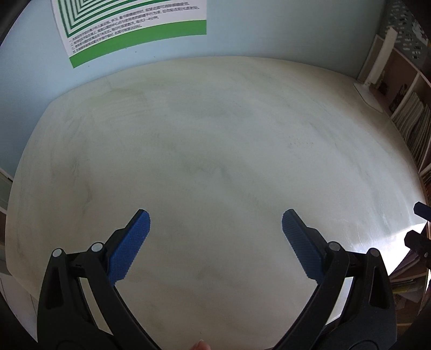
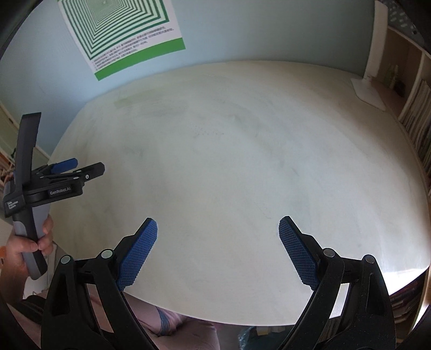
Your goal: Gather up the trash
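Observation:
No trash shows in either view. My left gripper (image 1: 215, 218) is open and empty, its blue pads (image 1: 134, 239) spread wide above the white table (image 1: 215, 134). My right gripper (image 2: 217, 224) is open and empty too, held over the near edge of the same table (image 2: 229, 148). The left gripper also shows from the side in the right wrist view (image 2: 78, 165), held in a hand at the table's left edge. A bit of the right gripper shows at the right edge of the left wrist view (image 1: 420, 210).
A green-striped poster (image 1: 129, 24) hangs on the pale blue wall behind the table. A white lamp base (image 2: 367, 93) stands at the far right corner. Shelves with books (image 1: 414, 126) run along the right side.

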The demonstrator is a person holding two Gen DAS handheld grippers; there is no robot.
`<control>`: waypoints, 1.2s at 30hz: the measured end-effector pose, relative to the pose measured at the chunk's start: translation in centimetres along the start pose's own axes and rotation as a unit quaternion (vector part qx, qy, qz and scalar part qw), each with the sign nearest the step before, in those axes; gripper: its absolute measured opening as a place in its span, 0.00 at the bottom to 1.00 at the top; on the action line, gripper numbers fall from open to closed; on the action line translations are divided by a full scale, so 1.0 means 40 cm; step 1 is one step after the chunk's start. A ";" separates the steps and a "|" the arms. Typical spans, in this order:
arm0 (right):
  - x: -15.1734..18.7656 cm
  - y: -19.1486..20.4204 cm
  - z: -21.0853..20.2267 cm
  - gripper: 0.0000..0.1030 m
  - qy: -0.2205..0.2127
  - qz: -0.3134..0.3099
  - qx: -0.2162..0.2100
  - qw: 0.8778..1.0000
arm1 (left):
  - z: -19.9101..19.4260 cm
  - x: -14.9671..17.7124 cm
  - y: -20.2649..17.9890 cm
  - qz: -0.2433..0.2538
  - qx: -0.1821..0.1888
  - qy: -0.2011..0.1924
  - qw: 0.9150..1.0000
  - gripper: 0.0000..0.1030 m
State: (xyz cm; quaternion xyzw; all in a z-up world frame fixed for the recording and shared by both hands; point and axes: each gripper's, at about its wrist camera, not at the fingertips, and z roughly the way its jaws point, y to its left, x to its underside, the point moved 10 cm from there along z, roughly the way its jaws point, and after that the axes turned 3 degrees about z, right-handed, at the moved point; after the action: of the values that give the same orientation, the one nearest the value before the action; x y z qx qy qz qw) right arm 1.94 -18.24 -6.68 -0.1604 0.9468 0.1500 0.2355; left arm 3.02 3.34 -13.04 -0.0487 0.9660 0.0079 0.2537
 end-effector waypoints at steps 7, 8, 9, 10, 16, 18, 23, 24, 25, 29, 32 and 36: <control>-0.049 0.045 0.027 0.88 -0.001 -0.019 -0.019 1.000 | -0.019 -0.020 0.065 -0.024 -0.025 -0.020 0.999 0.93; -0.050 0.048 0.030 0.88 0.000 -0.020 -0.020 1.000 | -0.019 -0.022 0.069 -0.024 -0.028 -0.021 0.999 0.93; -0.052 0.052 0.034 0.88 0.001 -0.021 -0.022 1.000 | -0.018 -0.023 0.072 -0.024 -0.031 -0.020 0.999 0.93; -0.051 0.055 0.037 0.88 0.002 -0.022 -0.022 0.999 | -0.018 -0.023 0.073 -0.024 -0.033 -0.020 0.999 0.93; -0.057 0.057 0.041 0.88 0.002 -0.023 -0.025 0.999 | -0.024 -0.027 0.060 -0.019 -0.030 -0.026 0.999 0.93; -0.060 0.054 0.040 0.88 0.000 -0.019 -0.025 1.000 | -0.023 -0.031 0.052 -0.018 -0.023 -0.027 0.999 0.93; -0.063 0.047 0.033 0.88 -0.005 -0.012 -0.020 1.000 | -0.020 -0.042 0.047 -0.008 -0.030 -0.032 0.999 0.93; -0.064 0.046 0.032 0.88 -0.006 -0.011 -0.019 1.000 | -0.019 -0.043 0.045 -0.007 -0.030 -0.032 0.999 0.93; -0.066 0.043 0.030 0.88 -0.007 -0.010 -0.018 1.000 | -0.018 -0.043 0.043 -0.006 -0.029 -0.032 0.999 0.93; -0.068 0.037 0.030 0.88 -0.006 -0.004 -0.017 1.000 | -0.017 -0.047 0.043 -0.007 -0.028 -0.031 0.999 0.93; -0.065 0.038 0.035 0.88 -0.004 -0.003 -0.016 1.000 | -0.016 -0.047 0.047 -0.005 -0.029 -0.031 0.999 0.93; -0.062 0.044 0.035 0.88 -0.004 -0.002 -0.017 1.000 | -0.011 -0.046 0.050 0.001 -0.033 -0.028 0.999 0.93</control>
State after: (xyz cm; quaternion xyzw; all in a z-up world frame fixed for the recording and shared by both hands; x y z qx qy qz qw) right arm 3.91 -15.56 -6.29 -0.1656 0.9428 0.1659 0.2370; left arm 4.20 5.47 -11.76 -0.0560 0.9578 0.0413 0.2789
